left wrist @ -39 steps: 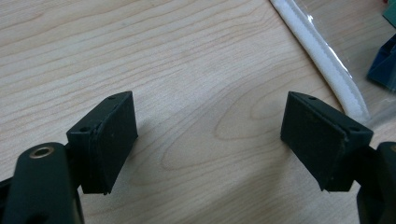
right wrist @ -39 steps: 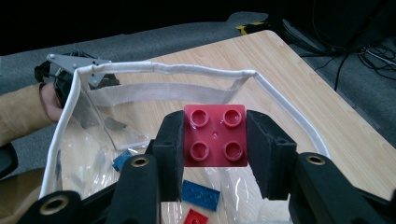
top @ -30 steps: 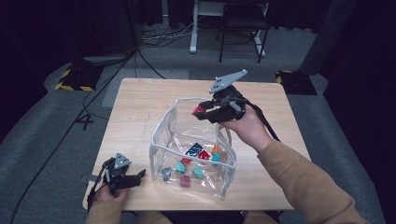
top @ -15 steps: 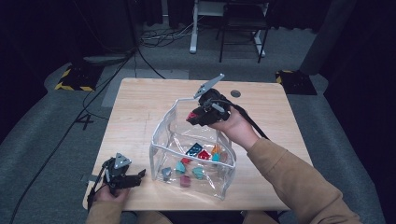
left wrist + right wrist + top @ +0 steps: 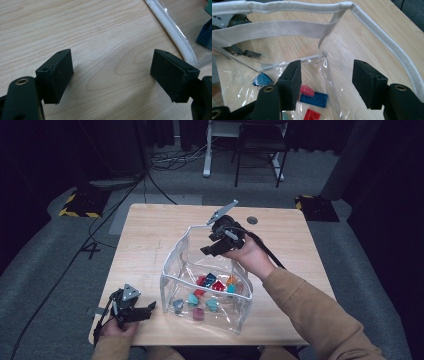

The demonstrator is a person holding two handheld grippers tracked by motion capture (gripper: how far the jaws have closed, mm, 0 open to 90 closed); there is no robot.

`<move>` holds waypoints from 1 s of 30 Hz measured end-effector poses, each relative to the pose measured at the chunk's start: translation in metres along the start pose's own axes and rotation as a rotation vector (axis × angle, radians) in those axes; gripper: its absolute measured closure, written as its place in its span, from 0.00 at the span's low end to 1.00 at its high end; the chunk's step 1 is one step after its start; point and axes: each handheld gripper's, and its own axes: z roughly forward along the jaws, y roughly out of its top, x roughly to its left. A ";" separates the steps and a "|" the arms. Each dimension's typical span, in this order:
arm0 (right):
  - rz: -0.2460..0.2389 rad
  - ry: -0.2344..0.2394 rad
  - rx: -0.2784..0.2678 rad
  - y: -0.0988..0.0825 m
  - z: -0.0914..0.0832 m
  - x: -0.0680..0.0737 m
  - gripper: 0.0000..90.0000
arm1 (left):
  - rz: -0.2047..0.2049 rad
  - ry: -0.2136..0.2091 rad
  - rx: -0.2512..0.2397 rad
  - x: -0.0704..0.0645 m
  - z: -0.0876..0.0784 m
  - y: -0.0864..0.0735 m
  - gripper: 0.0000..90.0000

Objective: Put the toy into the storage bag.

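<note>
At the near left corner of the light wooden table (image 5: 150,235): left gripper (image 5: 150,309), gripped by the left hand (image 5: 117,327), low over the wood, pointing toward the bag. Jaws spread wide; bare tabletop between the pads in the left gripper view (image 5: 112,75); nothing gripped.

Just beside it, toward the table's middle: clear plastic bag with a white fabric rim (image 5: 176,251), standing open-mouthed on the table. White edge of the bag at the upper right of the left gripper view (image 5: 172,27).

On the bag's floor: small coloured plastic toy blocks (image 5: 210,280), loose, close together, in red, blue, teal, orange and pink. In the right gripper view, seen through the open mouth: blue studded brick (image 5: 317,99), red studded block (image 5: 312,115), rounded pink-red piece (image 5: 307,90), small blue block (image 5: 262,79) farther off.

At the far rim of the bag: right gripper (image 5: 207,251), carried by the right hand (image 5: 250,255), tilted downward into the bag's mouth. Jaws just opened, now well apart (image 5: 327,82); nothing between the pads, no contact with any block. White rim (image 5: 387,42) curving past on both sides.

Beyond, near the table's far edge: small dark round disc (image 5: 252,220).

On the floor behind: black cables (image 5: 165,162) and white furniture legs (image 5: 206,170).
</note>
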 end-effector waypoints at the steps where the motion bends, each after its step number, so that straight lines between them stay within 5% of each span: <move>1: 0.002 0.002 -0.005 0.000 -0.001 0.000 0.46 | 0.000 0.000 0.000 0.000 0.000 0.000 0.21; 19: -0.004 -0.053 -0.088 -0.017 -0.050 -0.003 0.47 | 0.000 0.000 0.000 0.000 0.000 0.000 0.21; 30: 0.058 -0.121 -0.135 -0.053 -0.090 -0.024 0.46 | 0.000 0.000 0.000 0.000 0.000 0.000 0.21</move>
